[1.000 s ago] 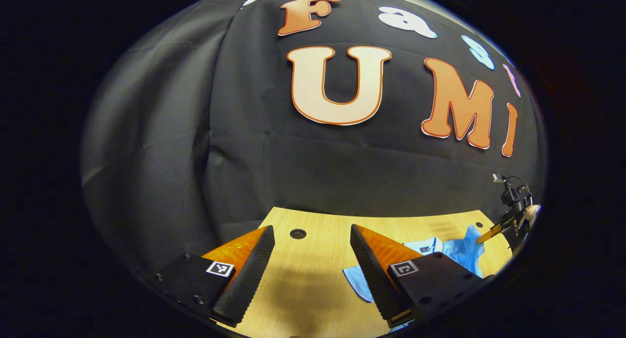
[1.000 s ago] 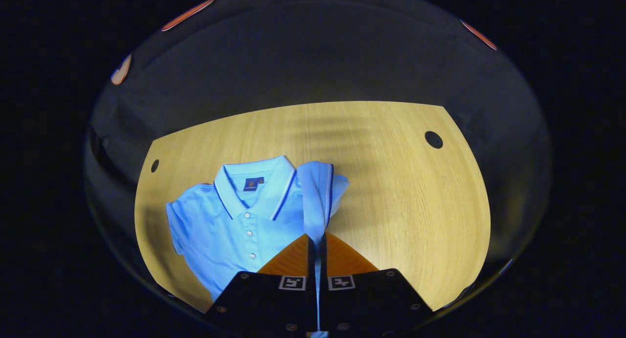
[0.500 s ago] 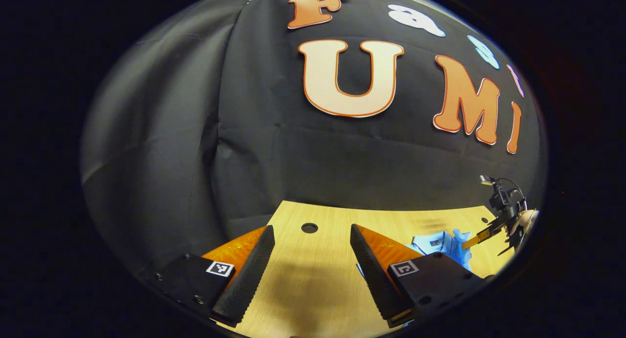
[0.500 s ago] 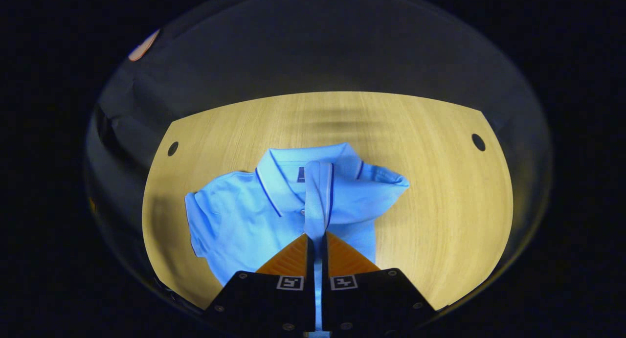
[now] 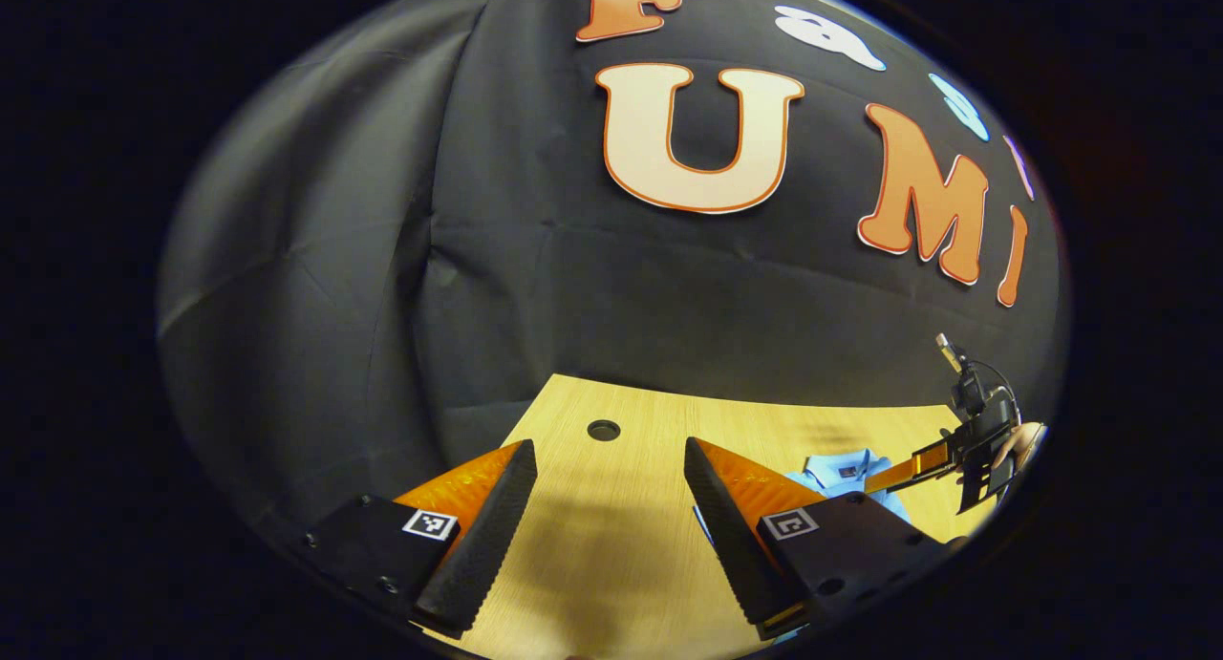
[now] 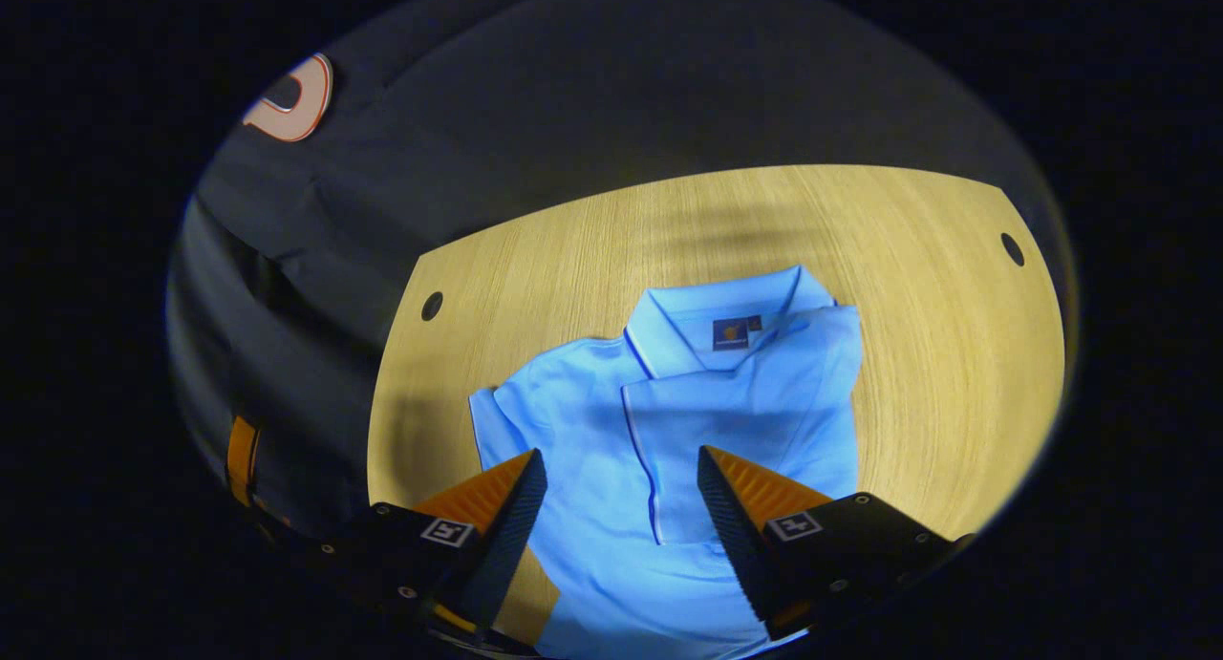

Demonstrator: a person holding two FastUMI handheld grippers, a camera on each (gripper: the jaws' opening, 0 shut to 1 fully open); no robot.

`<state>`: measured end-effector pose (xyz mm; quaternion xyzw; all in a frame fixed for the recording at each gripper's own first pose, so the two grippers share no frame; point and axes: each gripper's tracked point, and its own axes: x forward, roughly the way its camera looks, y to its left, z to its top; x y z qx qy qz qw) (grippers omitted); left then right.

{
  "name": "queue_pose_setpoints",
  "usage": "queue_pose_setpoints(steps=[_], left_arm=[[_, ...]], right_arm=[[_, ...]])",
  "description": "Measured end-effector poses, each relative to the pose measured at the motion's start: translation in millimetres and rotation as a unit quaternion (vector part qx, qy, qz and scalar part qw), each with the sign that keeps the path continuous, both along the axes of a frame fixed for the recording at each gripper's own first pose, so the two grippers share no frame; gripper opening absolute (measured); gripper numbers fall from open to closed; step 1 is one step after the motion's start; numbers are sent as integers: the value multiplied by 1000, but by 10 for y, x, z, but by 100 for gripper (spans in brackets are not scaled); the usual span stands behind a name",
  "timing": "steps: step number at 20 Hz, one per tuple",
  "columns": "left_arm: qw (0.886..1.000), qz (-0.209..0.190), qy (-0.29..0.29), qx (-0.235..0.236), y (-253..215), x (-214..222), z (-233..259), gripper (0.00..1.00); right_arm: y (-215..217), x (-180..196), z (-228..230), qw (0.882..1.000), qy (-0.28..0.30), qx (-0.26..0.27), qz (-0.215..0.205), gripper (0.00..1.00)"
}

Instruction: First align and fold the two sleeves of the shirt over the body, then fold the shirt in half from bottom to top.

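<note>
Black cloth (image 5: 315,287) hangs behind a light wooden table (image 6: 592,249), and on that table lies a pale blue polo shirt (image 6: 573,421) with its collar (image 6: 726,311) toward the far edge. In the right gripper view the shirt sits near the middle of the tabletop, front side up. One sleeve (image 6: 736,431) is folded across the chest, its dark-trimmed edge running down the middle of the body. The other sleeve (image 6: 492,416) lies spread flat to the side on the wood. A small dark label (image 6: 731,333) shows inside the neck, too small to make out. Round holes (image 6: 432,306) pierce the tabletop near its far corners.

The right gripper (image 6: 616,469) hovers above the lower part of the shirt, angled down at it. Its jaws stand wide apart with nothing between them but the blue fabric below.

In the left gripper view the left gripper (image 5: 611,464) is held low over a bare stretch of table, off to the side of the shirt (image 5: 846,469), pointing toward the cloth wall. Its jaws are also spread wide and grip nothing. Farther off in that view, the right gripper (image 5: 932,457) reaches over the shirt, with part of a hand (image 5: 1022,440) behind it.
</note>
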<state>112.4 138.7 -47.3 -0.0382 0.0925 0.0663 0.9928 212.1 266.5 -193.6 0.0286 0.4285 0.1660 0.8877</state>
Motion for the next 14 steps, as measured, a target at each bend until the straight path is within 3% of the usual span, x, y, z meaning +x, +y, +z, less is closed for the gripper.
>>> queue_pose_setpoints(steps=[7, 11, 14], left_arm=[[999, -19, 22, 14, -429, 175, -24, 100], [998, -43, 43, 29, -736, 304, -51, 100], [995, -63, 73, 8, -1022, 465, -86, 100]], right_arm=[[-325, -46, 750, 995, -97, 8, -20, 98], [-609, -89, 1219, 985, -168, 2, -40, 98], [-773, -200, 1481, 978, -204, 4, -48, 98]])
